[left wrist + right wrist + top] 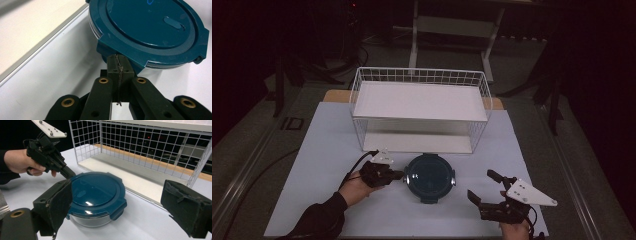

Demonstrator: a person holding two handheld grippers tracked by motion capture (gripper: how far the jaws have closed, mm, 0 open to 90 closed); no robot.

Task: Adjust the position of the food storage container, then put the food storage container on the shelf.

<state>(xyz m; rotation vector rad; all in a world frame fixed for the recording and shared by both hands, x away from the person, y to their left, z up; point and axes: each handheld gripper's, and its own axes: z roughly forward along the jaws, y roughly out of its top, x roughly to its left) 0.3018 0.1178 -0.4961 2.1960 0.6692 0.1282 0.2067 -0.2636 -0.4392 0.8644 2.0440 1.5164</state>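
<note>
Sitting near the middle of the white desk (332,150), just in front of a white wire basket (419,107), is a round glass container with a dark teal lid (430,176). The lid is on, its clip tabs folded down at the sides, and a small oval vent plug (172,22) shows on top in the left gripper view. The left gripper (399,175) comes in from the left, held in a hand (354,187) with a dark sleeve, and its jaws are pressed together with nothing between them; their tip rests against the left clip tab of the lid, and in the left gripper view the closed pads meet right at the tab's lower edge. The right gripper view shows the same contact from the other side, the left gripper's dark nose touching the lid rim. The right gripper (486,189) sits at the near right of the desk, well apart from the container, with its jaws spread wide and empty; in its own view the two black pads frame the container from a distance without touching it. The wire basket stands open toward the near side, with a white shelf panel on top and a white floor inside.
</note>
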